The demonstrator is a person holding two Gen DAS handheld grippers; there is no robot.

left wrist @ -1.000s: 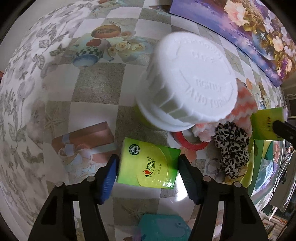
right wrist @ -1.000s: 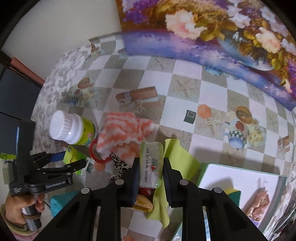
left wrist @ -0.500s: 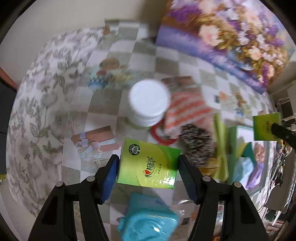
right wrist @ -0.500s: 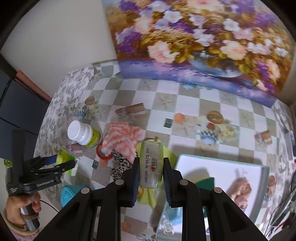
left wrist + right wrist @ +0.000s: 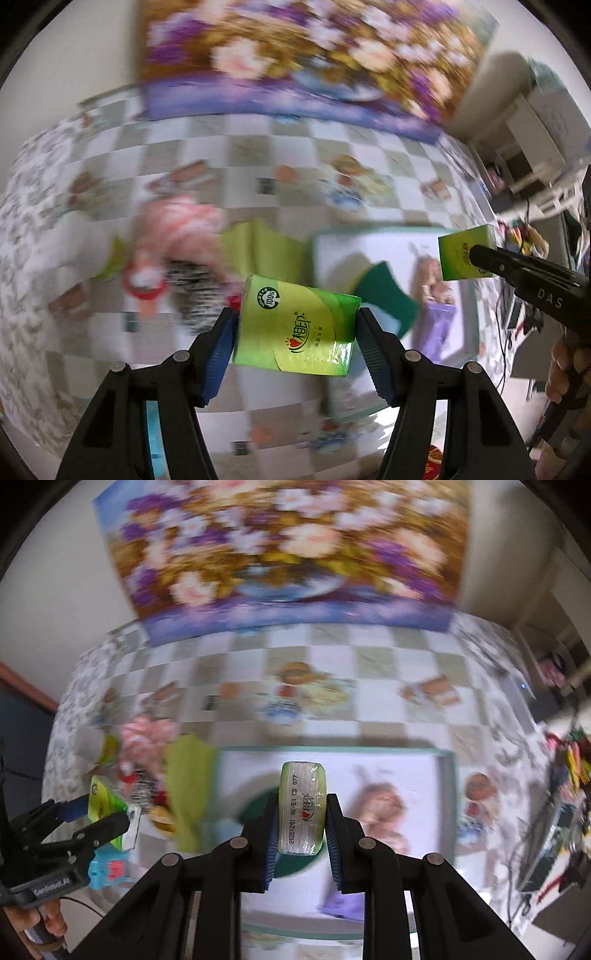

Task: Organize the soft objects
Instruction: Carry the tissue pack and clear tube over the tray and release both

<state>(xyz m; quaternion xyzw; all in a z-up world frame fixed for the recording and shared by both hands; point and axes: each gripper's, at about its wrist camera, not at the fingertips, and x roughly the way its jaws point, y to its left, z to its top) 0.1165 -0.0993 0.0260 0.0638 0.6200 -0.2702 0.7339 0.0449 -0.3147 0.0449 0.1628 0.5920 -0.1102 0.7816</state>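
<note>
Both hands are carrying tissue packs toward the box (image 5: 448,775): R gripper (image 5: 302,834), jaws clamped on the narrow pack (image 5: 302,808), is hanging right over it, L gripper (image 5: 297,343), clamped on the wide pack (image 5: 295,328), is trailing at its left edge.

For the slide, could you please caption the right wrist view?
Right tool grips a green tissue pack above the white tray.

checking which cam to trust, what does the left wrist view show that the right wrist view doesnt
Only the left wrist view: the broad printed face of the green tissue pack clamped in the left tool.

Only the right wrist view: the narrow date-stamped end of the second tissue pack clamped in the right tool, and a teal object under the left tool.

Both: each other's tool and pack, the white tray, the pink cloth.
</note>
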